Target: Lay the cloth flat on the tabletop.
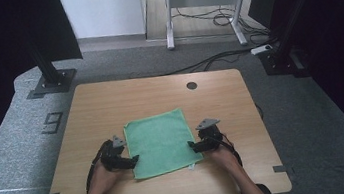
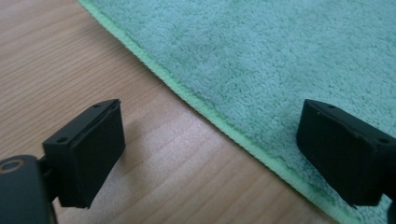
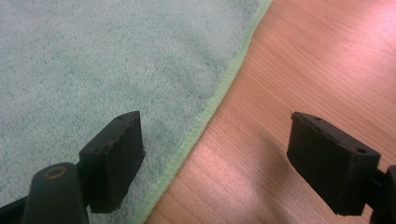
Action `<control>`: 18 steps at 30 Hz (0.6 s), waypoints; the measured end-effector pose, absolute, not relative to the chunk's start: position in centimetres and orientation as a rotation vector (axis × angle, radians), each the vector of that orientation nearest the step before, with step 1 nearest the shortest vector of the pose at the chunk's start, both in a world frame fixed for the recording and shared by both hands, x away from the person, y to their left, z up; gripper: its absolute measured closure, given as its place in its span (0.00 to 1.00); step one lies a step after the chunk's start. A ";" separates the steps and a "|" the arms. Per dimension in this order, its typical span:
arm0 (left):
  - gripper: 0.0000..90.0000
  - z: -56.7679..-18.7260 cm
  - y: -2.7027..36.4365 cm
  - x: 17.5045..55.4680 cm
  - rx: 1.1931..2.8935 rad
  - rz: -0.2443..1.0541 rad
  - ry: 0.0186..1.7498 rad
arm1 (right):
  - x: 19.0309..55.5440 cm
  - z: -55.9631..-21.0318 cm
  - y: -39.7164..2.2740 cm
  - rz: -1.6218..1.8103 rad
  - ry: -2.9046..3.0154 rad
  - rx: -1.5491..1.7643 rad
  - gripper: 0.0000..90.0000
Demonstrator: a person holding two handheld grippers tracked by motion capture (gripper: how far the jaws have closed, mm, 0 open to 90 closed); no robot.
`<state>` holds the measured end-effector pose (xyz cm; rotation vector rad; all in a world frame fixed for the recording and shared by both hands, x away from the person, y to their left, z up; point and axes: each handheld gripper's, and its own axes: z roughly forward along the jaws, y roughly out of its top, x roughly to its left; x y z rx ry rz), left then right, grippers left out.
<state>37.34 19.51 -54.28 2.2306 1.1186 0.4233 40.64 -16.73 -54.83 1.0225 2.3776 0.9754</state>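
Note:
A green terry cloth (image 1: 160,141) lies flat on the wooden table (image 1: 110,105), near the front middle. My left gripper (image 1: 135,158) sits low at the cloth's left edge, near its front corner, with its jaws open. In the left gripper view the left gripper (image 2: 210,154) straddles the hem of the cloth (image 2: 261,51), one jaw over wood and one over fabric. My right gripper (image 1: 191,146) stands open at the cloth's right edge. In the right gripper view the right gripper (image 3: 215,158) likewise spans the hem of the cloth (image 3: 93,60), and nothing is pinched.
A round cable hole (image 1: 191,85) sits at the table's far side. A black stand base (image 1: 52,82) stands on the carpet beyond the far left corner. A desk frame (image 1: 203,7) with loose cables is farther back. Bare wood surrounds the cloth.

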 end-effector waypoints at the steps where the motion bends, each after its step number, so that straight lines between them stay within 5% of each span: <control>1: 0.07 -54.3 19.5 37.5 2.231 0.433 1.117 | 40.6 -54.8 -16.8 0.968 2.379 1.017 0.20; 18: 0.05 -54.6 18.6 41.0 2.208 0.441 1.100 | 39.1 -54.8 -18.4 0.966 2.383 1.074 0.19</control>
